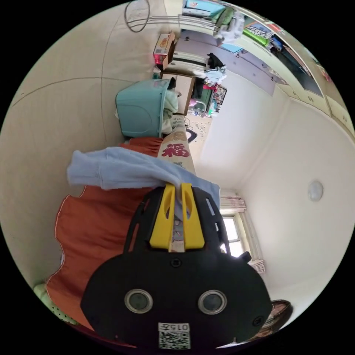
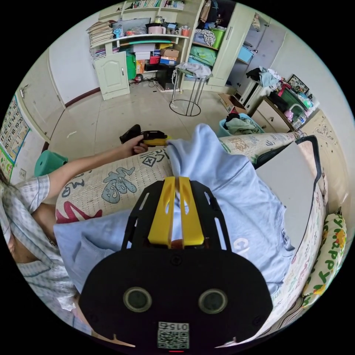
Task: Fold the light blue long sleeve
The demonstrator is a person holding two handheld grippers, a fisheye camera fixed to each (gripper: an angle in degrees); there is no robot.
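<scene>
- Two grippers clamp the light blue long sleeve [image 2: 236, 199], which lies spread on the printed bed mat [image 2: 111, 185].
- Left gripper [image 1: 177, 186]: jaws pinched on a fabric edge; its arm [image 2: 88, 162] extends across the mat.
- Right gripper [image 2: 176, 181]: jaws closed on cloth.

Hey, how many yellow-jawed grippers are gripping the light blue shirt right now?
2. The left gripper pinches the light blue shirt at one edge over the bed's side; the right gripper pinches it nearer the person. More grip points may be hidden by cloth.

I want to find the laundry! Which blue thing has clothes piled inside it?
The teal basket on the floor beside the bed; clothes fill its top. The light blue long sleeve just lies spread on the bed.
</scene>
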